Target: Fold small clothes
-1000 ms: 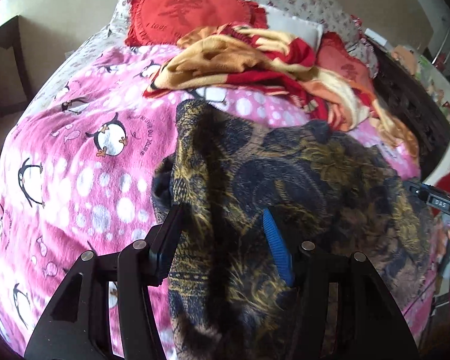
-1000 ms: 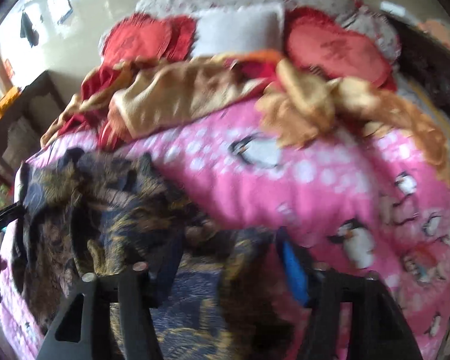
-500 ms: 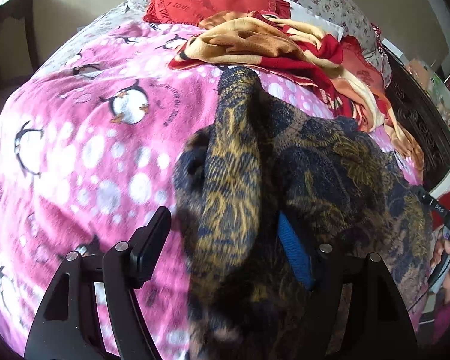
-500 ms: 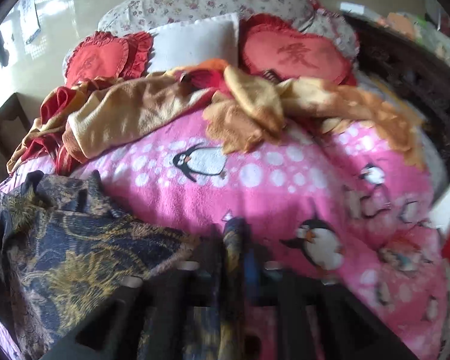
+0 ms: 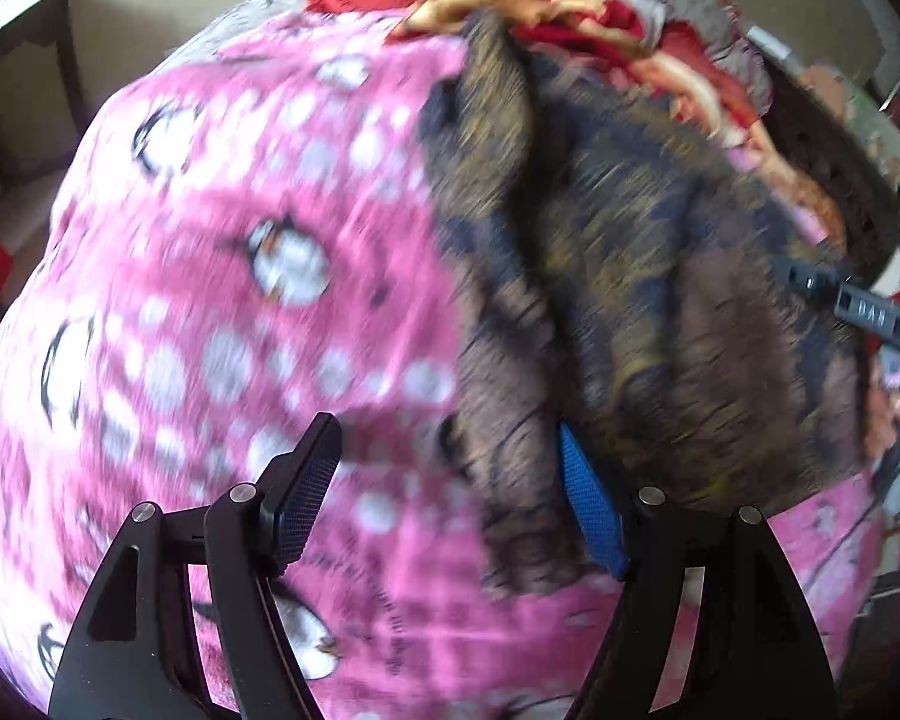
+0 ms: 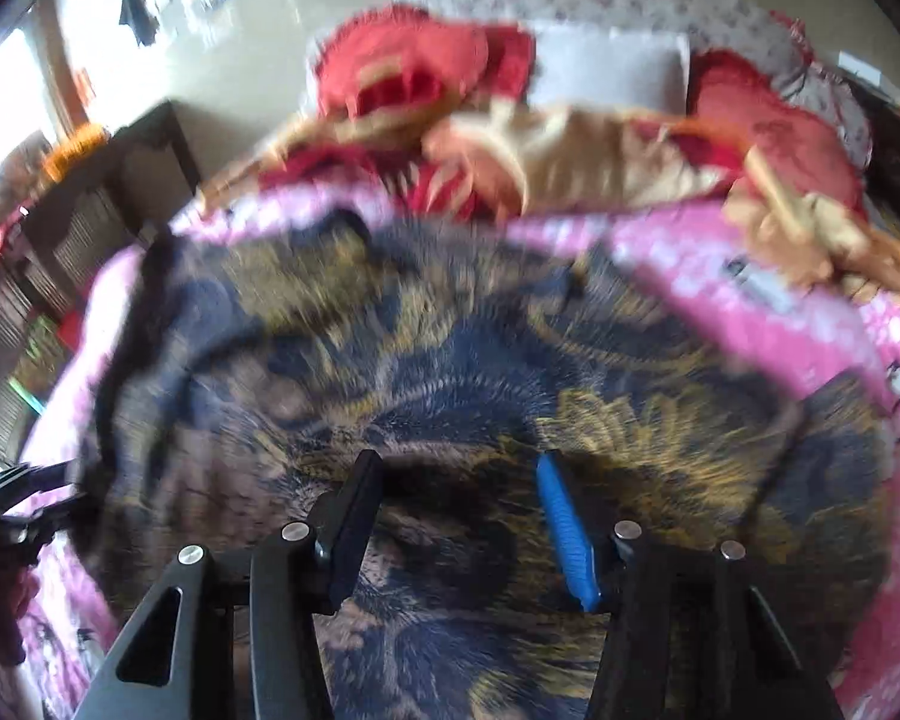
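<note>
Left claw (image 5: 450,480) spread wide, nothing pinched; its blue pad touches the bunched edge of the navy-and-gold patterned garment (image 5: 630,252). Right claw (image 6: 456,516) likewise wide apart, above the cloth. Garment lies rumpled on the fleecy pink penguin blanket (image 5: 222,276) covering the bed.
</note>
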### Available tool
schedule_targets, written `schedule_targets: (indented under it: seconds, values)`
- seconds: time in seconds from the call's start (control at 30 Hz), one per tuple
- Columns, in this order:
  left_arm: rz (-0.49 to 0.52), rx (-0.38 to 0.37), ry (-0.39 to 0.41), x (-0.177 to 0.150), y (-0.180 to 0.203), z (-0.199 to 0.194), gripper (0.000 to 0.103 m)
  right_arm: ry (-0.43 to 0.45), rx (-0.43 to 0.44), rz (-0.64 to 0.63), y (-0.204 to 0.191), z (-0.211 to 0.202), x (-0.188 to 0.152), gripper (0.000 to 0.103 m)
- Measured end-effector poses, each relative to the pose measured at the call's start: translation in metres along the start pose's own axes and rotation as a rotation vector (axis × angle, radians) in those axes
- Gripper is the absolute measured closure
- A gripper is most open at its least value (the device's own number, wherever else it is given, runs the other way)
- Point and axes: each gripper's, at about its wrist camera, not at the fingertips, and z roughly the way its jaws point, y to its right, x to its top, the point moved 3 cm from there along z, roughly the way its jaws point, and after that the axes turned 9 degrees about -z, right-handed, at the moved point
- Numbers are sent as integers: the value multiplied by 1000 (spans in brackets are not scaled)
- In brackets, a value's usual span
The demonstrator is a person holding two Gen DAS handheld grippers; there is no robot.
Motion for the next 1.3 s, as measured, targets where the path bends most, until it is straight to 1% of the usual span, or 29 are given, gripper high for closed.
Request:
schedule_targets:
  seconds: [0.07,0.13,0.17,0.23,0.37,0.4,0.43,0.6,0.73,0.83,0.87,0.9,0.97,1.0,1.03,1.07,1.1,1.17,1.2,1.23,1.3]
  values:
    - [18,12,31,-4,2,-2,30,-5,-27,9,-2,0,3,51]
    - [31,30,30,-6,6,-4,30,-5,-24,42,-5,-9,8,51]
    - [33,30,29,-6,8,-4,30,19,-3,49,-10,-16,13,51]
    - [31,24,28,-7,10,-2,30,55,24,17,-27,-26,24,51]
    - [27,22,43,-8,9,-1,30,69,91,-70,-75,-20,47,51]
    - [27,20,44,-7,9,-1,30,68,110,-95,-92,-13,56,51]
    - [28,18,44,-7,9,-1,30,69,115,-112,-98,-7,63,51]
    - [28,3,41,-11,5,-2,30,82,149,-200,-154,22,96,51]
    - [27,-6,44,-11,3,-1,29,75,125,-267,-186,50,116,51]
    - [11,-29,53,-10,-2,-1,29,43,95,-282,-195,75,124,51]
    - [1,-44,57,-11,-4,-2,29,29,101,-265,-194,81,128,51]
    - [-13,-65,62,-11,-7,-4,29,27,121,-219,-191,82,133,51]
    - [-38,-99,71,-12,-12,-6,29,11,156,-151,-186,78,138,49]
    - [-49,-114,75,-13,-15,-7,29,5,175,-130,-185,75,139,42]
    - [-53,-122,78,-13,-16,-7,29,-2,183,-135,-187,73,140,30]
    - [-55,-126,79,-13,-17,-6,28,-21,183,-160,-192,72,139,26]
    - [-55,-130,80,-13,-17,-6,26,-33,178,-182,-198,73,137,25]
    - [-57,-132,84,-14,-16,-6,24,-62,137,-244,-213,80,135,22]
    - [-56,-128,84,-14,-16,-5,24,-79,91,-291,-222,86,134,19]
    - [-53,-127,84,-15,-15,-4,23,-84,67,-314,-228,89,130,17]
    - [-47,-123,82,-14,-13,-2,23,-93,-4,-365,-238,99,128,17]
